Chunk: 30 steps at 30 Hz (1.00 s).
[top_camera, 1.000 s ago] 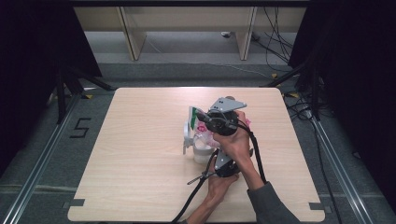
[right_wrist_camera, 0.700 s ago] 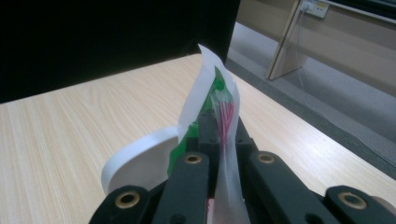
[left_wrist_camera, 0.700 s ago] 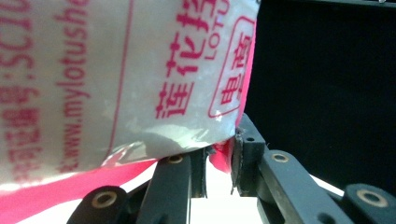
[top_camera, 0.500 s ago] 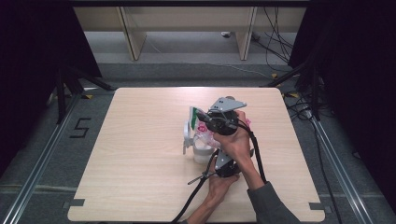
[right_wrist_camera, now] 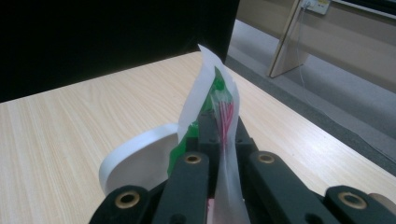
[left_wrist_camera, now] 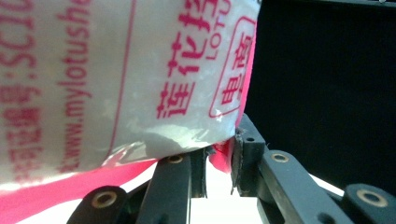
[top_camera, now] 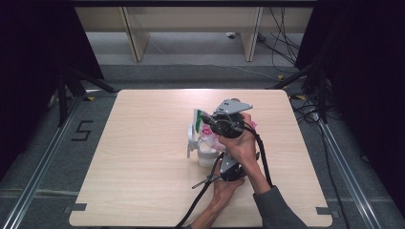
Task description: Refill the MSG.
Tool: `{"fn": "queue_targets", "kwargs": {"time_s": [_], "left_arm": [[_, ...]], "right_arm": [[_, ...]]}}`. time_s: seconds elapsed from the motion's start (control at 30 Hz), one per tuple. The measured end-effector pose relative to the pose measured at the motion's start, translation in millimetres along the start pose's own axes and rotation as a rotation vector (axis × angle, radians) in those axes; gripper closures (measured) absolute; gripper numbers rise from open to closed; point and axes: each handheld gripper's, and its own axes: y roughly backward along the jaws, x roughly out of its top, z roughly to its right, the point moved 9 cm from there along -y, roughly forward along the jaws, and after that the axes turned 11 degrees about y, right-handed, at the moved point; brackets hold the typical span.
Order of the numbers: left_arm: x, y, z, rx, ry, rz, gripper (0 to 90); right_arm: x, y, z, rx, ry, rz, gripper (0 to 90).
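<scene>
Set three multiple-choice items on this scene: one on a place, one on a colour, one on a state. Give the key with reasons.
1. Where does the white round cup stand?
A. on the wooden table
B. on the grey floor
C. on a shelf

2. What colour is the print on the white plastic packet in the left gripper view?
A. blue
B. pink-red
C. black

3. How is the right gripper?
A. wide open
B. shut on the packet's edge
C. lying on the table

Key: A, the cup sits on the tabletop in the high view; B, the lettering is pink-red; B, its jaws pinch the thin film.
</scene>
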Motion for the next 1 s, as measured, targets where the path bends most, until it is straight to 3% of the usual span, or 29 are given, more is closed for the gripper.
{"fn": "queue_targets", "kwargs": {"time_s": [0.1, 0.3, 0.43, 0.47, 0.6, 0.63, 0.67, 0.73, 0.8, 0.97, 1.0], "left_arm": [[0.0, 0.4, 0.1, 0.005, -0.001, -0.001, 78.1], [0.1, -0.1, -0.5, 0.003, -0.003, 0.000, 78.1], [-0.4, 0.1, -1.1, 0.009, 0.005, -0.004, 78.1], [0.0, -0.2, 0.4, -0.003, 0.003, 0.001, 78.1], [-0.7, -0.6, -1.7, 0.000, 0.002, -0.003, 78.2], [-0.8, 0.0, -1.7, 0.007, 0.002, -0.007, 78.2], [0.0, -0.2, -0.3, 0.002, 0.001, 0.002, 78.2], [0.8, 0.3, 0.3, 0.004, -0.007, 0.004, 78.1], [0.9, 0.3, -0.6, 0.001, -0.005, 0.003, 78.2], [-1.7, -0.8, -1.8, -0.001, 0.010, -0.004, 78.1], [-0.8, -0.5, -1.3, -0.004, 0.006, -0.001, 78.2]], "right_arm": [[-0.8, 0.6, -3.2, 0.018, -0.017, -0.016, 88.8], [-0.2, -0.1, -1.3, 0.008, 0.002, -0.007, 88.8], [-1.8, 0.6, -5.0, 0.022, -0.030, -0.027, 88.8], [-1.4, -0.9, -2.5, 0.005, -0.004, -0.017, 88.8], [-0.5, -1.1, -0.9, 0.003, 0.025, -0.008, 88.8], [-1.5, 0.6, -3.2, 0.015, -0.018, -0.021, 88.9], [-0.6, 0.1, -2.1, 0.012, -0.002, -0.011, 88.9], [-0.4, 2.2, -4.1, 0.016, -0.027, -0.021, 88.9], [1.7, 2.3, -2.6, 0.011, 0.000, -0.005, 88.9], [-4.2, -1.5, -3.9, 0.015, -0.024, -0.036, 88.9], [-2.5, -2.0, -2.2, 0.014, 0.008, -0.020, 88.9]]}}
